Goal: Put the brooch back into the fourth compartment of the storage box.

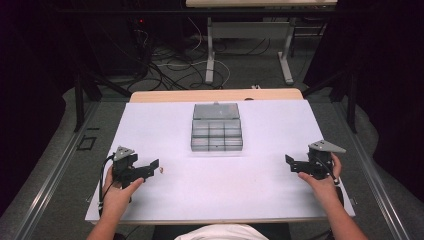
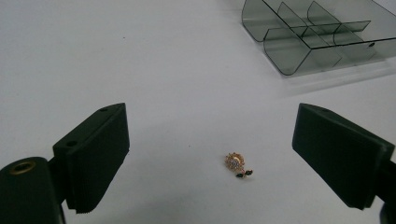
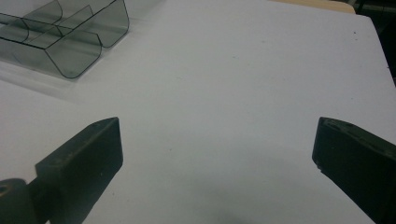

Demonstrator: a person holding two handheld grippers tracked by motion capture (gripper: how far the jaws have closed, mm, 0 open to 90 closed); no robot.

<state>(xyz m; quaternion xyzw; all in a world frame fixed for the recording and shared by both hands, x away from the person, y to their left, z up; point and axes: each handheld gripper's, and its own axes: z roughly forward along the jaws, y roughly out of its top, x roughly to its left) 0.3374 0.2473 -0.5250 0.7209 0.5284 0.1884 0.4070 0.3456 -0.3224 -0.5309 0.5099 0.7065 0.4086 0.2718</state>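
A small gold flower-shaped jewel (image 2: 236, 164) with tiny green leaves lies on the white table sheet, between the wide-apart jaws of my left gripper (image 2: 210, 158). In the high view it is a speck (image 1: 163, 170) just right of the left gripper (image 1: 154, 167), which is open. A clear smoky compartment box (image 1: 216, 129) with its lid folded back sits at the table's middle; its near corner shows in the left gripper view (image 2: 308, 37) and in the right gripper view (image 3: 65, 35). My right gripper (image 1: 291, 164) stands open at the right side, its jaws (image 3: 215, 158) over bare sheet.
The white sheet (image 1: 260, 185) covers a wooden tabletop (image 1: 215, 95). Beyond the far edge are a table frame's legs (image 1: 210, 55) and loose cables (image 1: 170, 65) on the floor. Dark curtains stand on both sides.
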